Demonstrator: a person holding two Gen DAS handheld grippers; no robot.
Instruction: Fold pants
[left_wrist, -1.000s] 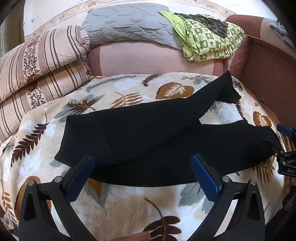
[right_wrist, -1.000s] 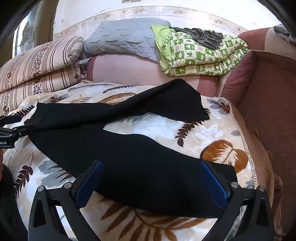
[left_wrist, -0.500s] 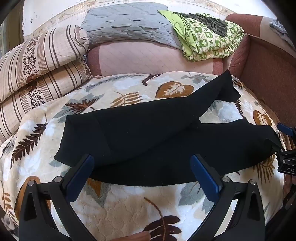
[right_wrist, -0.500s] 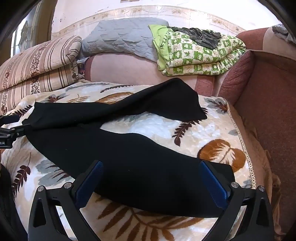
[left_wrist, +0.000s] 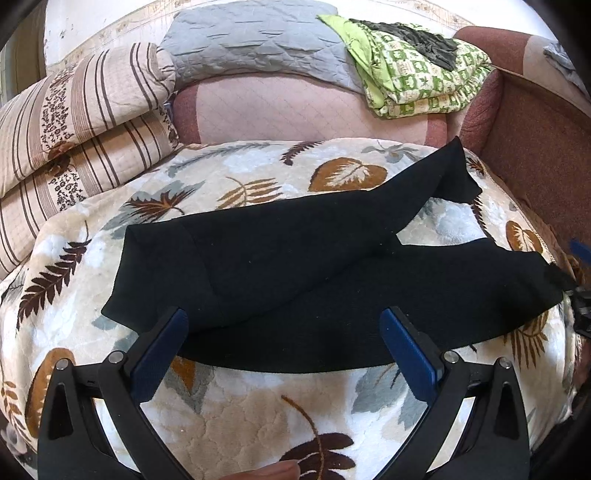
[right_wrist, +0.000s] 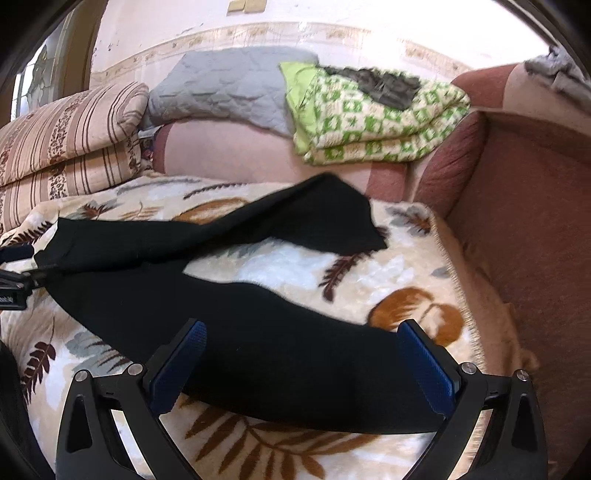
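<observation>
Black pants lie spread on the leaf-patterned blanket, waist to the left, two legs splayed to the right. My left gripper is open, its blue pads over the near edge of the waist end. In the right wrist view the pants run from the left edge to the near right. My right gripper is open, its pads straddling the near leg's end. Neither gripper holds cloth.
Striped pillows are stacked at the back left. A grey quilt and a folded green checked blanket lie on the sofa back. A brown sofa arm rises at the right.
The right wrist view has shifted slightly and shows more of the wall above. The pants have not moved, and both grippers have stayed open.
</observation>
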